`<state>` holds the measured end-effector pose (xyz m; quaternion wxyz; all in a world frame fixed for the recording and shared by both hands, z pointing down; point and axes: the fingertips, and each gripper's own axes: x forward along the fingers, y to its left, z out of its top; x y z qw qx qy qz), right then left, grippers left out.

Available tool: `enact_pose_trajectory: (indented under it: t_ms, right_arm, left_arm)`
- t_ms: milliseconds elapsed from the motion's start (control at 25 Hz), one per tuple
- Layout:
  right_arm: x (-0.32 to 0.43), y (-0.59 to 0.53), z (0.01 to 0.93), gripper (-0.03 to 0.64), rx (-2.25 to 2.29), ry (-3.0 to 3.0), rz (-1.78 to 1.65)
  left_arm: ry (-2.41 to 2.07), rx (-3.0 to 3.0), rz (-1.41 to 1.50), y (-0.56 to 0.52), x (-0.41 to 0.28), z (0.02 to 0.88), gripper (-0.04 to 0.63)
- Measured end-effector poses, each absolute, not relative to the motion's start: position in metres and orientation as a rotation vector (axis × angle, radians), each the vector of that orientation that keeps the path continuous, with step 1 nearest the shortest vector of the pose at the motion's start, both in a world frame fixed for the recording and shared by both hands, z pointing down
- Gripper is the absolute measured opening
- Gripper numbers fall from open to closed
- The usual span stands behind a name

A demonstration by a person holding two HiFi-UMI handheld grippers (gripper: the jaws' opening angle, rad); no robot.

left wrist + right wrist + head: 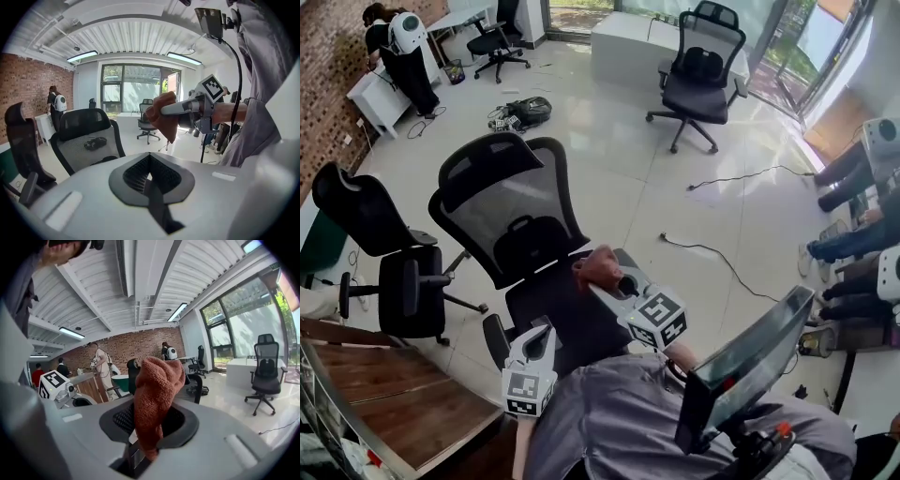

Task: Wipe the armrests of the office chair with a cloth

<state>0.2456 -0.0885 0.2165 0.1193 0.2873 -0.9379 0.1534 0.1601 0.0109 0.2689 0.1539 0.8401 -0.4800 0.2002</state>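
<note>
A black mesh office chair (pixel 511 220) stands right in front of me, its left armrest (pixel 494 339) near my left gripper. My right gripper (pixel 607 279) is shut on a rust-orange cloth (pixel 596 267) and holds it over the right side of the seat. In the right gripper view the cloth (pixel 157 390) bunches up out of the jaws. My left gripper (pixel 538 343) hovers by the seat's front left, jaws together and nothing between them (pixel 150 182). The left gripper view shows the cloth (pixel 164 119) hanging from the right gripper (pixel 185 108), with the chair's backrest (pixel 86 140) behind it.
A second black chair (pixel 389 272) stands close on the left, beside a wooden desk (pixel 403 398). Another chair (pixel 701 75) is far back. Cables (pixel 722 255) lie on the tiled floor. People sit at the right edge (pixel 853 244). A screen on a stalk (pixel 745 366) is near my right arm.
</note>
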Motion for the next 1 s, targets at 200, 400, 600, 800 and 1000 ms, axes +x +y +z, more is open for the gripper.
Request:
enact_pose_trajectory:
  t_ms: [200,400,600,800,1000]
  right_arm:
    - [0.259,-0.093,0.218,0.094,0.859,-2.735,0.463]
    - [0.264,-0.096,0.217,0.094,0.859,-2.741,0.439]
    - [0.265,-0.096,0.215,0.094,0.858,-2.747,0.429]
    - [0.263,-0.096,0.215,0.094,0.854,-2.754,0.437]
    - [0.257,-0.096,0.213,0.094,0.836,-2.76,0.418]
  left_arm:
    - [-1.366,2.424,0.586,0.005,0.172,0.266,0.011]
    - [-1.375,2.414,0.599,0.004,0.175,0.265,0.011]
    - [-1.364,2.416,0.601,0.008,0.175,0.27,0.011]
    - [-1.377,2.407,0.598,0.009,0.172,0.27,0.011]
    - [-1.385,2.393,0.598,0.012,0.169,0.271,0.011]
